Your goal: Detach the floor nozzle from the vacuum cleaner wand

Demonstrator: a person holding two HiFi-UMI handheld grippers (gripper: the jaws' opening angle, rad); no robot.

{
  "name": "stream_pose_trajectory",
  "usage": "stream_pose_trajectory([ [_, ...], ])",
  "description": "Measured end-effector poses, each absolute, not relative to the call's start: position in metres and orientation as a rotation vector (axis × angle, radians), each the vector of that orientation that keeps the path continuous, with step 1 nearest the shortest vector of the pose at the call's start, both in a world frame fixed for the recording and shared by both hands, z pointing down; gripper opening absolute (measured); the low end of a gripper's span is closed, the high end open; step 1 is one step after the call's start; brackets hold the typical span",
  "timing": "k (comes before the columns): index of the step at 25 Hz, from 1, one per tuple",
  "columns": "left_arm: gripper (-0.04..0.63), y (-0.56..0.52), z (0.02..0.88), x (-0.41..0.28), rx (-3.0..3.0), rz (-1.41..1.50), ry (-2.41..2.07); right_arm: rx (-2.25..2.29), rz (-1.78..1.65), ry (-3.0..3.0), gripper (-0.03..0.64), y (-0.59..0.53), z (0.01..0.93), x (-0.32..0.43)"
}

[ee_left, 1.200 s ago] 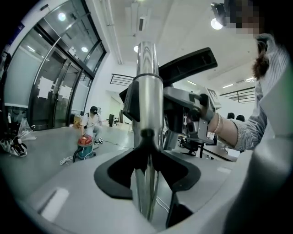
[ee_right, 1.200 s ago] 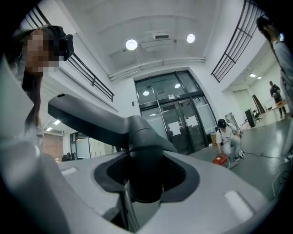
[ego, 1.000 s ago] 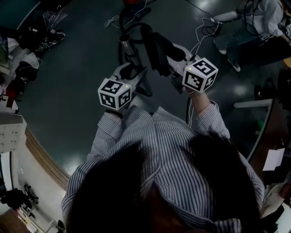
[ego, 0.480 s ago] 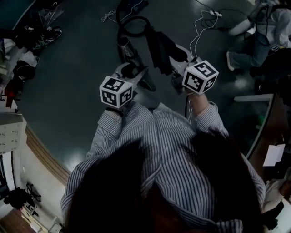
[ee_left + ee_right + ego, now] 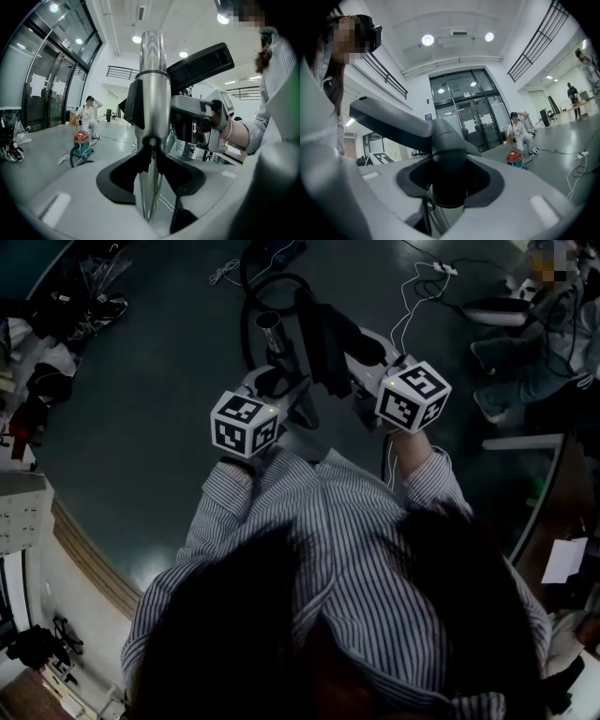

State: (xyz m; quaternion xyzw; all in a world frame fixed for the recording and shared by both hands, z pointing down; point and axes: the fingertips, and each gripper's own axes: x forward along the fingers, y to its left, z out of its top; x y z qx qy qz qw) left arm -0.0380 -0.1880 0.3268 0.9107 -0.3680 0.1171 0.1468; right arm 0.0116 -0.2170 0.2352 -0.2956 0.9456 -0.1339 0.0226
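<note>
A chrome vacuum wand (image 5: pixel 152 75) stands upright between the jaws of my left gripper (image 5: pixel 151 157), which is shut on it just below a black collar (image 5: pixel 137 101). In the head view the wand's open end (image 5: pixel 270 326) shows beyond my left gripper (image 5: pixel 279 382). The black floor nozzle (image 5: pixel 326 334) lies just right of the wand. My right gripper (image 5: pixel 359 360) is shut on the nozzle's thick dark neck (image 5: pixel 447 154), and the nozzle's flat head (image 5: pixel 389 119) slants up to the left. Whether nozzle and wand are joined is hidden.
A black hose (image 5: pixel 267 287) loops on the floor beyond the wand. White cables (image 5: pixel 417 287) trail at top right near a seated person (image 5: pixel 534 343). A red canister (image 5: pixel 80 143) and another person (image 5: pixel 89 112) sit further off. Clutter (image 5: pixel 56 324) lines the left side.
My left gripper and the wand have shifted a little to the right, closer to the nozzle. The right gripper has kept still. The seated person at top right has moved.
</note>
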Motion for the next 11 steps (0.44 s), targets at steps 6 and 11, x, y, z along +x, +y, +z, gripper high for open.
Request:
stream_pose_trajectory([
  [6,0.181,-0.185,0.328,-0.03,2.628,0.342,-1.039,-0.918,-0.421,2.931,0.167,-0.215,0.236,0.018],
  [11,0.181,-0.181,0.329,-0.023,2.631,0.35,-1.025,-0.921,-0.424,2.934,0.167,-0.211,0.238,0.024],
])
